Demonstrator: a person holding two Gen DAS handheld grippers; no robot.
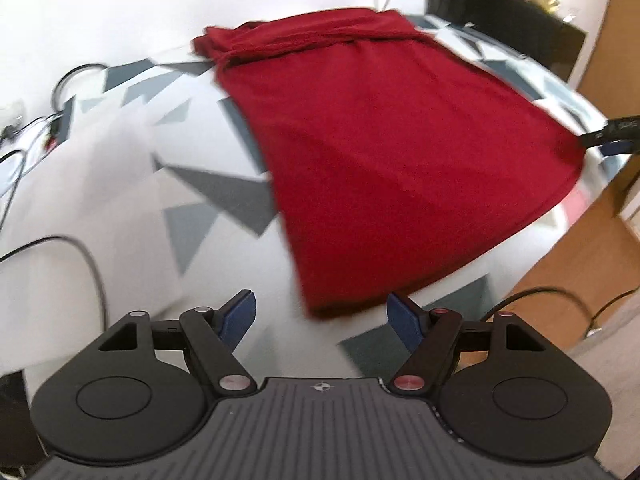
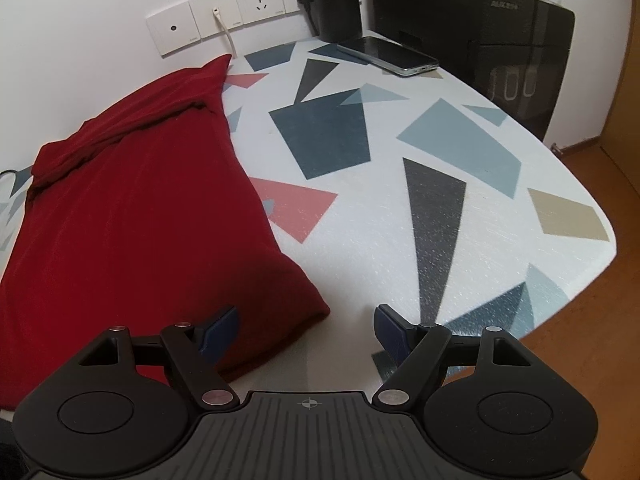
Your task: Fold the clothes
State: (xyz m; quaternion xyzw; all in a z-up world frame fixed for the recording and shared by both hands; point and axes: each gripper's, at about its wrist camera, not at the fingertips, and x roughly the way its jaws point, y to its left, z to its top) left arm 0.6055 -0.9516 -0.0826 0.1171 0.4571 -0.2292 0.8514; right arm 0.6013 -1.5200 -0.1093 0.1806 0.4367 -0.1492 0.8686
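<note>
A dark red garment (image 1: 380, 152) lies flat on the patterned table (image 1: 120, 200), with its far end bunched in folds near the wall. My left gripper (image 1: 322, 314) is open just above the table. The garment's near left corner lies in the gap between its blue pads (image 1: 240, 316), which do not touch it. In the right wrist view the same garment (image 2: 132, 220) fills the left half. My right gripper (image 2: 306, 328) is open too. Its left pad (image 2: 222, 330) hangs over the cloth's near right corner, and its right pad is over bare table (image 2: 360, 240).
A phone (image 2: 390, 56) lies at the table's far side beside a black cylinder (image 2: 334, 0) and a black appliance (image 2: 500, 40). Wall sockets (image 2: 256, 0) are behind. Cables (image 1: 80, 264) trail over the table's left side. The table's rounded edge drops to a wood floor (image 2: 580, 340).
</note>
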